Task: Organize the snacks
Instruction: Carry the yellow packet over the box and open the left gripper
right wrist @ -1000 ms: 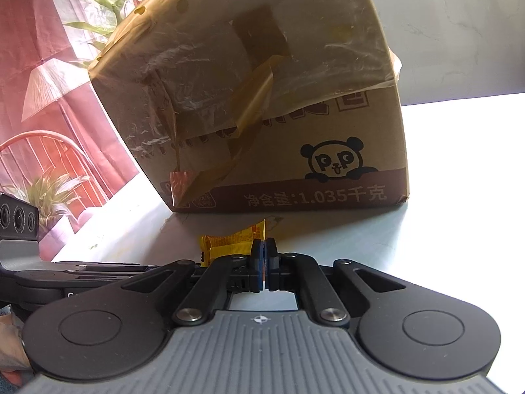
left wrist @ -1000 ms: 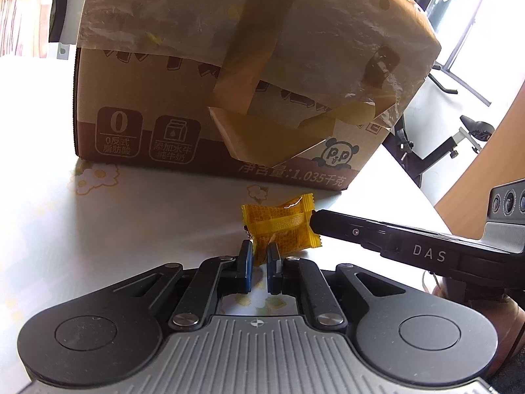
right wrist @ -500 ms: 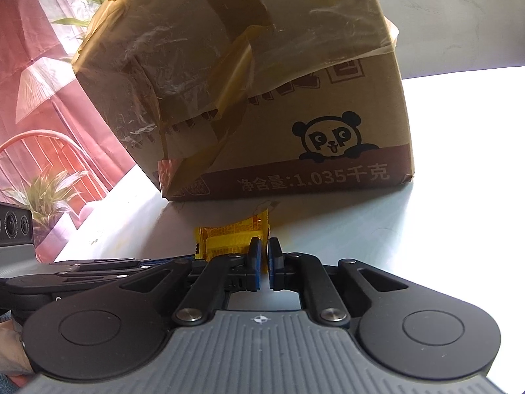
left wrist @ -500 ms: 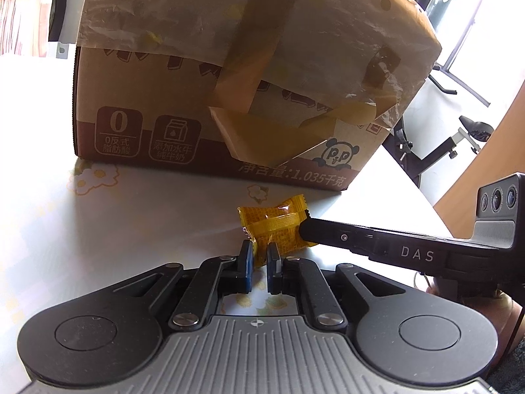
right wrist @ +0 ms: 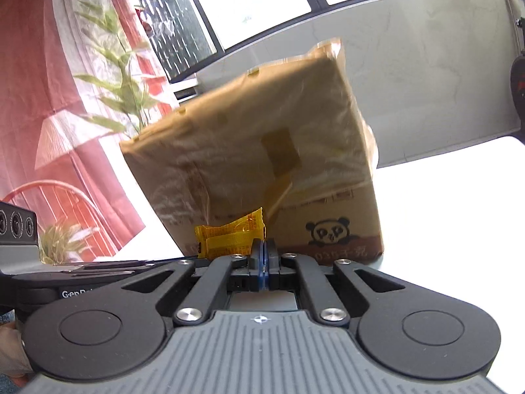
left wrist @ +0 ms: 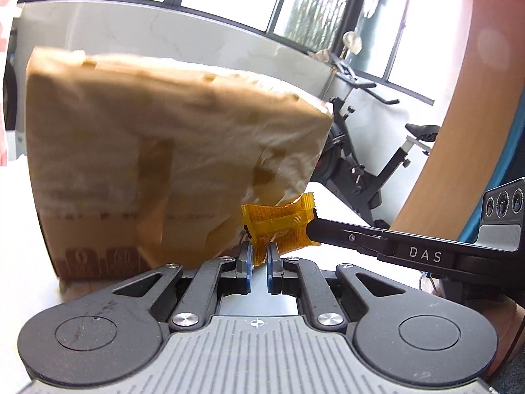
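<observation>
From my right wrist cam, the right gripper has its blue pads pressed together on the crimped edge of an orange snack, so the pack sticks out to the left of the jaws, off the table. The left gripper comes in from the left, low in the frame, reaching the snack's far-left end, though I can't tell its jaws from here. Just behind the snack sits a cardboard box with crinkly plastic and brown tape over its top and a panda logo low on the right face. Far left there's a red curtain and a plant.
</observation>
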